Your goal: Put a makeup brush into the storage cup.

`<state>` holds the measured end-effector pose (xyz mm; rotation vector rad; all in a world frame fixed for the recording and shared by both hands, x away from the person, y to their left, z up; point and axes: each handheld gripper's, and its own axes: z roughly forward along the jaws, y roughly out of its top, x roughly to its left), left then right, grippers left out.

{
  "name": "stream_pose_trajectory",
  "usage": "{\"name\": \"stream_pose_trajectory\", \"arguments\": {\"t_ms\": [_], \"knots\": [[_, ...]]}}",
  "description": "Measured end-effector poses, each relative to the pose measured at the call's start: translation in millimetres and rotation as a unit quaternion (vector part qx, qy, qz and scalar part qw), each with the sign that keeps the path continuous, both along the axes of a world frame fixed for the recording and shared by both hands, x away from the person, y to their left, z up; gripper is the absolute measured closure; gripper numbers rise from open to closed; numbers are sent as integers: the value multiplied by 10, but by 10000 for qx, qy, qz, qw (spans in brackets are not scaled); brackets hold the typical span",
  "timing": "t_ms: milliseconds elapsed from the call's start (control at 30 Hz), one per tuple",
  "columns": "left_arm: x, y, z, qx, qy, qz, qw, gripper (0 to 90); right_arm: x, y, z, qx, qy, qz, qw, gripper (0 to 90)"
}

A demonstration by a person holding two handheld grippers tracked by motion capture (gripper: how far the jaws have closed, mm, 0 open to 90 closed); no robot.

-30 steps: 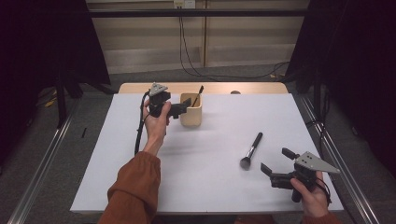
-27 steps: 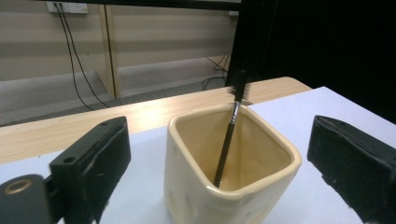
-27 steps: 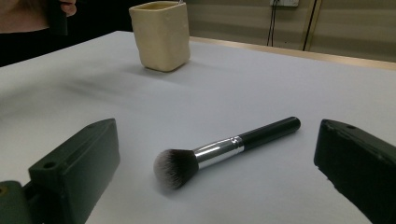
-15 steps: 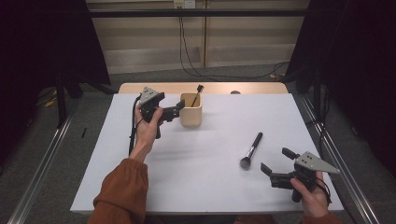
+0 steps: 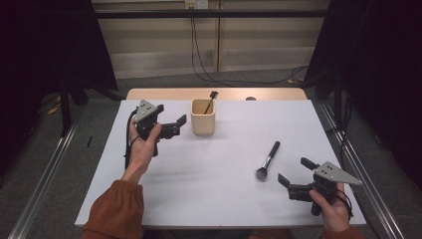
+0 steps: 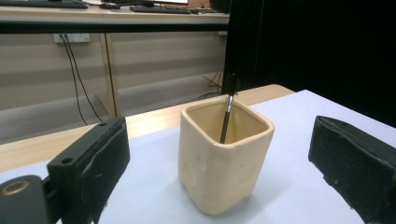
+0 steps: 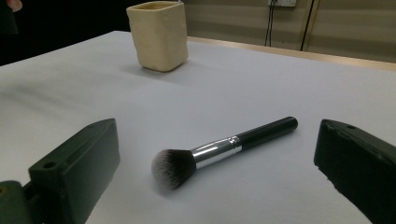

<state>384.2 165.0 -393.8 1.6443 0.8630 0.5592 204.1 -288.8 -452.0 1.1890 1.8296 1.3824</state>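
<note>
A cream square cup (image 5: pixel 203 117) stands at the back middle of the white table (image 5: pixel 224 199), with a thin dark-handled brush (image 5: pixel 211 99) leaning inside it. My left gripper (image 5: pixel 178 126) is open just left of the cup, jaws pointing at it and apart from it. In the left gripper view the cup (image 6: pixel 224 158) sits between the spread jaws, farther off, with the thin brush (image 6: pixel 228 116) in it. A black makeup brush (image 5: pixel 267 160) lies flat right of centre, bristles toward me. My right gripper (image 5: pixel 294 172) is open just right of its bristles (image 7: pixel 173 168), holding nothing.
A wooden strip (image 5: pixel 164 93) runs along the table's far edge. Cables (image 5: pixel 199 50) hang down the wall behind. Metal rails (image 5: pixel 45 184) flank the table on the floor. The cup (image 7: pixel 159 35) stands far beyond the makeup brush in the right gripper view.
My left gripper has drawn back leftward from the cup, which it was close against one second ago. The right gripper and the makeup brush have not moved.
</note>
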Motion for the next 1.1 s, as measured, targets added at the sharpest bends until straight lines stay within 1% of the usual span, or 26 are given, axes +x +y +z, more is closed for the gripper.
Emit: {"name": "stream_pose_trajectory", "arguments": {"t_ms": [33, 67, 100, 200, 233, 300, 367, 400, 467, 500, 533, 633, 700, 767, 800, 833, 867, 933, 967, 1033, 1100], "knots": [[-20, 22, -14, 16, -7, 26, 10000, 45, 0, 1, 0, 0, -2, 1, 10000, 0], [-41, 39, -31, -13, 27, 18, 10000, 45, 0, 1, 1, -3, -4, 2, 10000, 0], [-64, 65, -41, 18, 3, 9, 10000, 45, -2, 0, 2, -9, -8, 5, 10000, 0], [-146, 131, -51, -5, -31, 45, 10000, 44, -1, -4, 0, -9, -2, -2, 10000, 0], [-171, 152, -51, -20, -52, 79, 10000, 44, 1, -2, 0, 4, 3, -16, 10000, 0], [-217, 190, -46, -118, -19, 68, 9999, 44, 3, -1, 0, -6, -1, -16, 10000, 0], [-268, 224, -42, -79, -91, 34, 9999, 33, 3, 0, 0, -10, -2, -18, 10000, 0], [-293, 236, -40, -80, -85, 14, 9999, 33, 3, 0, 0, -10, -3, -20, 10000, 0], [-341, 262, -42, -39, -93, 68, 9999, 33, 2, -1, 1, -7, -3, -26, 10000, 0], [-368, 280, -44, -59, -73, 97, 9999, 36, 2, -1, 1, -7, -4, -24, 10000, 0], [-399, 304, -48, -107, -95, 111, 9998, 40, 1, -1, 1, -7, -5, -22, 10000, 0], [-496, 365, -62, -103, -141, 145, 9997, 40, 2, -1, 1, -5, -5, -14, 10000, 0], [-547, 401, -66, -138, -135, 112, 9998, 40, 4, 0, 0, -4, -2, -17, 10000, 0], [-595, 424, -64, -112, -146, 143, 9997, 40, 4, 3, 2, -8, -5, -11, 10000, 0], [-612, 431, -65, -145, -109, 120, 9998, 40, 4, 3, 3, -19, -16, -7, 10000, 0], [-630, 439, -62, -105, -78, 125, 9998, 40, 3, 6, 3, -9, -11, -11, 10000, 0], [-656, 446, -61, -84, -113, 155, 9998, 40, 5, 6, 2, -14, -4, -8, 10000, 0], [-704, 473, -72, -91, -98, 151, 9998, 39, 8, 7, 3, -15, -5, -14, 10000, 0], [-733, 499, -85, -41, -74, 198, 9998, 39, 5, 7, 4, -2, -3, 2, 10000, 0], [-787, 552, -116, -20, -10, 302, 9995, 39, 5, 7, 2, -16, -5, 13, 10000, 0], [-832, 603, -141, -80, 8, 335, 9994, 39, 12, 3, 0, -10, 15, -24, 10000, 0]]}}
